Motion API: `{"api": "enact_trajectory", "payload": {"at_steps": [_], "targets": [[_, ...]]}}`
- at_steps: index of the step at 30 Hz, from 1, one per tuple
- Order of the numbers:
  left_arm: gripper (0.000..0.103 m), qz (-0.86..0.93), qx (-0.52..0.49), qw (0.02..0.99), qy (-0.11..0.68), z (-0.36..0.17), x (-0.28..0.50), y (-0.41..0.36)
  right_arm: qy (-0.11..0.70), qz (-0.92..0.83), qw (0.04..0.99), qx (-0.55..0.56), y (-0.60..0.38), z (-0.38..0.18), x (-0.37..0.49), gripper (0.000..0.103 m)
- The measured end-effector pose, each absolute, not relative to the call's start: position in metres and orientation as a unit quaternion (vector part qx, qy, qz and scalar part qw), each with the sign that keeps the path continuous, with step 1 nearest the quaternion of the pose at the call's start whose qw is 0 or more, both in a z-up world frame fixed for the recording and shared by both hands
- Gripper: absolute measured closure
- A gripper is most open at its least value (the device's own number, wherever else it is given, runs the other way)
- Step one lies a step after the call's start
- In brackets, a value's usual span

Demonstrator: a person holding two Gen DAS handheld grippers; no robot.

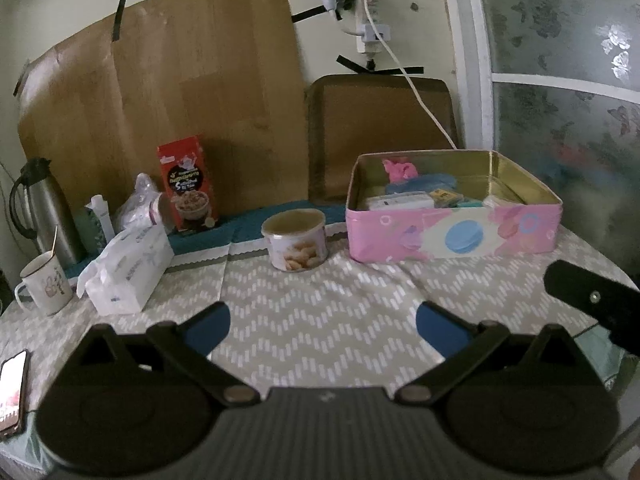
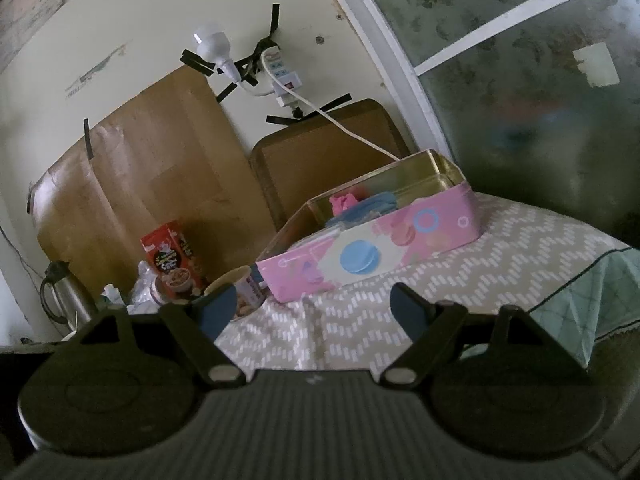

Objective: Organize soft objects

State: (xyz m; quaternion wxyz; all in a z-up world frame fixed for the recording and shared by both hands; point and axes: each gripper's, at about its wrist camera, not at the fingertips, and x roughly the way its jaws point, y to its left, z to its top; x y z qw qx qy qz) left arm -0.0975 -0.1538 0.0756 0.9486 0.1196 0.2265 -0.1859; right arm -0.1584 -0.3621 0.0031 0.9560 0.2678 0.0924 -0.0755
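1. Two claws are in view, each with its jaws spread wide and nothing between them: the left claw (image 1: 323,326) and the right claw (image 2: 314,312) both hang over bare patterned cloth on the bench (image 1: 320,300).
2. In the left wrist view, a black finger of the right claw shows just to the right of the left claw, apart from it.
3. To the near left of the left claw a phone (image 1: 12,390) lies flat at the bench edge, its screen lit.
4. Further ahead and to the left stand a white mug (image 1: 42,284) with a handle sticking up out of it, and a white tissue pack (image 1: 124,270) just beside the mug.
5. Straight ahead of the left claw, slightly left of centre, a round snack tin (image 1: 295,242) stands upright and open.
6. Ahead and to the right of that claw sits the pink tin box (image 1: 452,236), lid off. Inside it lie the soft things: a pink soft piece (image 1: 396,170) at the back, a blue soft piece (image 1: 424,182) next to it, and small flat packets toward the front that are too blurred to name.
7. From the right claw, the same box (image 2: 360,256) is ahead and slightly right, well apart from the fingers.
8. Beyond the snack tin, far left, a red cereal carton (image 1: 188,184) stands upright, with a crumpled plastic bag (image 1: 138,204) and a steel flask (image 1: 44,208) further left.
9. Behind everything, brown cardboard (image 1: 168,100) is taped to the wall.
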Motion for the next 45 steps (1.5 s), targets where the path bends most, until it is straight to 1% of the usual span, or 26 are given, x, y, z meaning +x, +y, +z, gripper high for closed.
{"api": "enact_trajectory", "payload": {"at_steps": [15,45], "targets": [[0.0,-0.191,0.147,0.943,0.229,0.066,-0.104,-0.157,0.101,-0.08,0.951,0.28,-0.363,-0.002,-0.158,0.016],[0.0,-0.184,0.163,0.938,0.246,0.056,-0.101,-0.16,0.109,-0.081,0.95,0.281,-0.361,-0.004,-0.157,0.016]]}}
